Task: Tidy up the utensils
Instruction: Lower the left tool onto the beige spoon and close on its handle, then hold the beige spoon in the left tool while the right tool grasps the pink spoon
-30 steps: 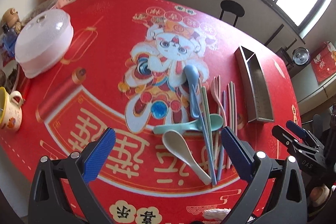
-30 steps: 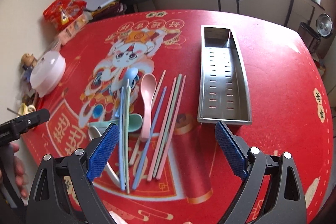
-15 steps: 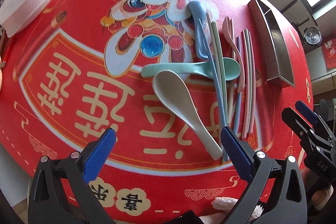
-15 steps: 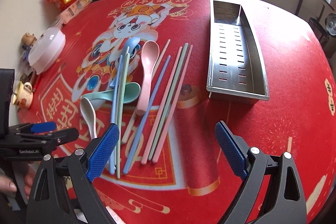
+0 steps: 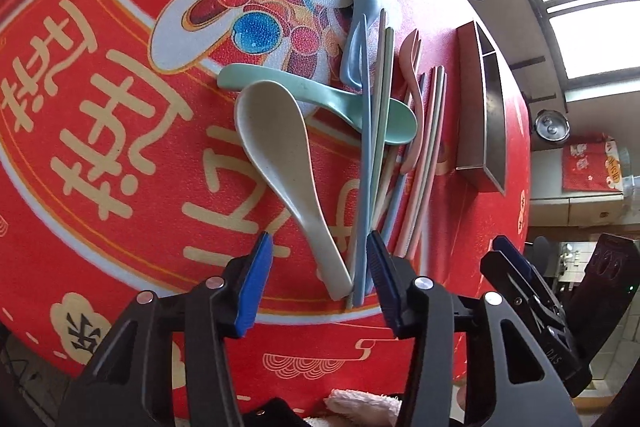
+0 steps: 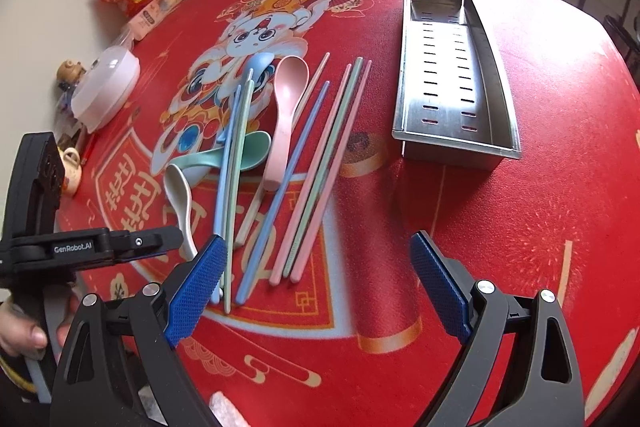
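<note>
As left gripper (image 5: pixel 318 267) closed in, jaws narrowed, straddling cream spoon (image 5: pixel 280 163) handle

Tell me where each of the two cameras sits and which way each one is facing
Left wrist: on the left gripper, low over the table, facing the beige spoon; its jaws are open, the right gripper at right.
Right wrist: on the right gripper, higher, facing the chopsticks and steel tray; the left gripper and a hand show.
Shared: spoons, chopsticks, tray, red tablecloth.
</note>
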Available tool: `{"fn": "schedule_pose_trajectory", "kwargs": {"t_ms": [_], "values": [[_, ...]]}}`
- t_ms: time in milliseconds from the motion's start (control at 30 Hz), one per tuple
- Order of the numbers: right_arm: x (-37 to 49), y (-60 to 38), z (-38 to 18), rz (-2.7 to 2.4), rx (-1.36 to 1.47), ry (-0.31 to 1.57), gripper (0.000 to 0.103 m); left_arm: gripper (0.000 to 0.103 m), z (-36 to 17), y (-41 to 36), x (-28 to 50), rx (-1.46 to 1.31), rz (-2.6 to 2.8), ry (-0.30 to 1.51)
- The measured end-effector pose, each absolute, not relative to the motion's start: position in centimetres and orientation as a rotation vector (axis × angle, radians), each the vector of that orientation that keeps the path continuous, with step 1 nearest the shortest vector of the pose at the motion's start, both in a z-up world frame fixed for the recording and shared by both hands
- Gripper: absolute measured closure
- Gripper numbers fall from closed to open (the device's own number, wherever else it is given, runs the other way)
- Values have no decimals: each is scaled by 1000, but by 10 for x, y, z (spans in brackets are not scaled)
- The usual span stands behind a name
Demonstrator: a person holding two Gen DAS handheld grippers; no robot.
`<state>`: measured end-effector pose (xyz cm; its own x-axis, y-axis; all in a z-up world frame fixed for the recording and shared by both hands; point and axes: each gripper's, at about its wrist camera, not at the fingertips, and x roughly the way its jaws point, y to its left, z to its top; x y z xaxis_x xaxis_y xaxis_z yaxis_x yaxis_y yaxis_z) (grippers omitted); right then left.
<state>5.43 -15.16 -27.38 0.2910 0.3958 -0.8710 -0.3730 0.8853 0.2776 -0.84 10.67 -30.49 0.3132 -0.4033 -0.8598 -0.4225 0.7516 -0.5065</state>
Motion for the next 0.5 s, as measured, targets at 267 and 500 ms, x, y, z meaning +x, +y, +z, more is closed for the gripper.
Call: {"fn": "schedule_pose_trajectory", "kwargs": {"t_ms": [267, 500], "values": [[55, -163, -270, 507, 58, 1160, 13, 71, -317, 103, -4, -870, 25, 1254], [58, -166, -269, 495, 78, 1160, 13, 83, -319, 91, 11, -787, 12, 1305]]}}
